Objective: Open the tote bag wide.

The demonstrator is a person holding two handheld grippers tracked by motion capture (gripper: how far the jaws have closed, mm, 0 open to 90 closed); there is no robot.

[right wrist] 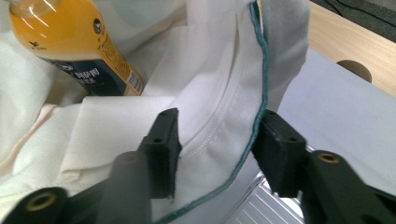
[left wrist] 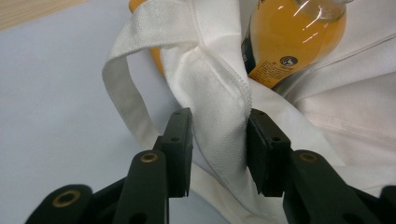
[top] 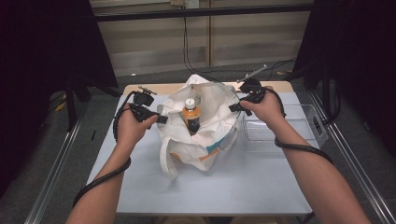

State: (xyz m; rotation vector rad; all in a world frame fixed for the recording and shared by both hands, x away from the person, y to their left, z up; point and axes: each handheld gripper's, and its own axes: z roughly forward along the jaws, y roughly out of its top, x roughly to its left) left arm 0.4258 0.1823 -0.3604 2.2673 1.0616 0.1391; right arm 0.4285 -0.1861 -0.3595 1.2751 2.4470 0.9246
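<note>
A white cloth tote bag point(top: 196, 140) stands open in the middle of the table, with an orange drink bottle point(top: 190, 114) upright inside it. My left gripper point(top: 161, 119) holds the bag's left rim. In the left gripper view its jaws point(left wrist: 218, 144) press on a fold of the white fabric point(left wrist: 219, 102), with the bottle point(left wrist: 294, 32) just beyond. My right gripper point(top: 233, 108) is at the bag's right rim. In the right gripper view its jaws point(right wrist: 217, 140) stand apart around the green-edged rim point(right wrist: 224, 93) without pinching it, and the bottle point(right wrist: 60, 42) lies at the upper left.
A clear plastic tray point(top: 299, 123) sits on the table to the right of the bag. The light blue table top point(top: 210, 186) lies bare in front of the bag. A white bag strap point(left wrist: 126, 88) loops down on the left side. Cables run across the floor behind the table.
</note>
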